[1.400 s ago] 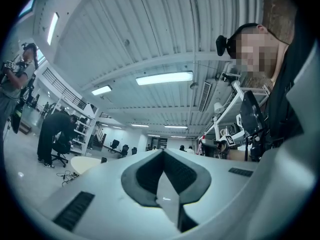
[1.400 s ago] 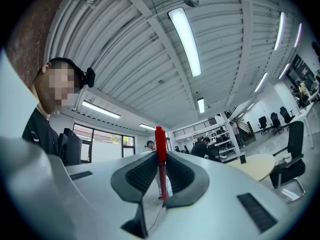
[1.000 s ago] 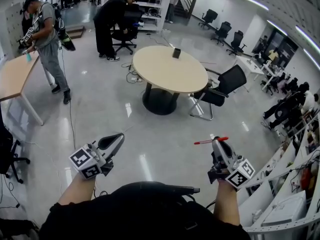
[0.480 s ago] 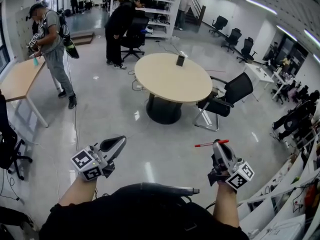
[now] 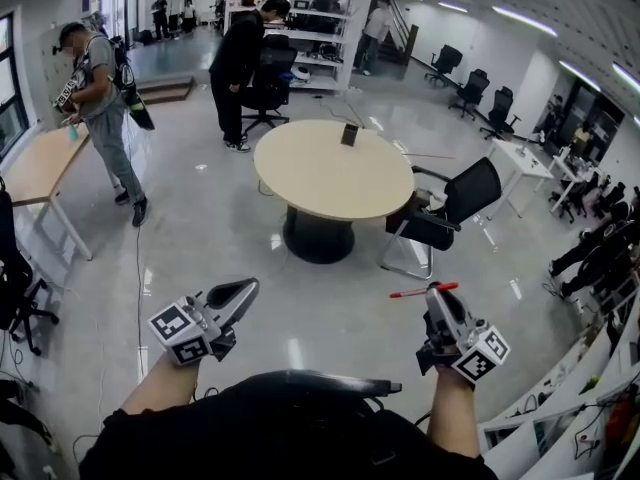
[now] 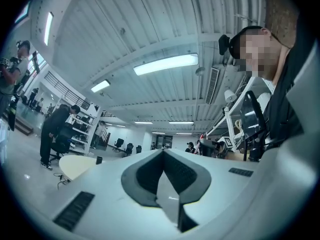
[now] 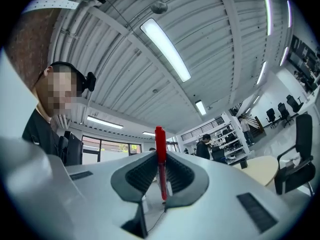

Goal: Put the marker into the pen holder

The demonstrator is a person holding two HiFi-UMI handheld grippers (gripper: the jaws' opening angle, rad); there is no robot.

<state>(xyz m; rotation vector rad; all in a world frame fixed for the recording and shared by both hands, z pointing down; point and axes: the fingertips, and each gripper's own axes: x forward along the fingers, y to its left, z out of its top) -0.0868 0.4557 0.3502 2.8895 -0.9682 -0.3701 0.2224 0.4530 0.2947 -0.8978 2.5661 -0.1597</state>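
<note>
Change over the last second: the view has shifted and the round table point(image 5: 330, 173) now sits lower and nearer in the head view, so the person seems to be walking toward it; both tongs have stayed low in front of the body in about the same pose; no placing has begun, this is judged the carry stage. The right gripper point(image 5: 437, 293) is clamped on the red marker point(image 5: 423, 291); in the right gripper view the marker stands between the ribbed pads and sticks out past them; in the head view it lies crosswise, pointing left. The left gripper point(image 5: 250, 286) has its jaws pressed together with nothing between them. A small dark object point(image 5: 350, 134) stands on the table's far side; likely the pen holder, too small to confirm; the marker is well apart from it. Counts: one marker; two grippers; one round table; one dark object on it; one black chair point(image 5: 455, 203) just beside the table, more chairs far back; one wooden table point(image 5: 35, 163) at left; two people nearby, one standing point(image 5: 95, 88) and one bent over point(image 5: 240, 58), others farther off.
</note>
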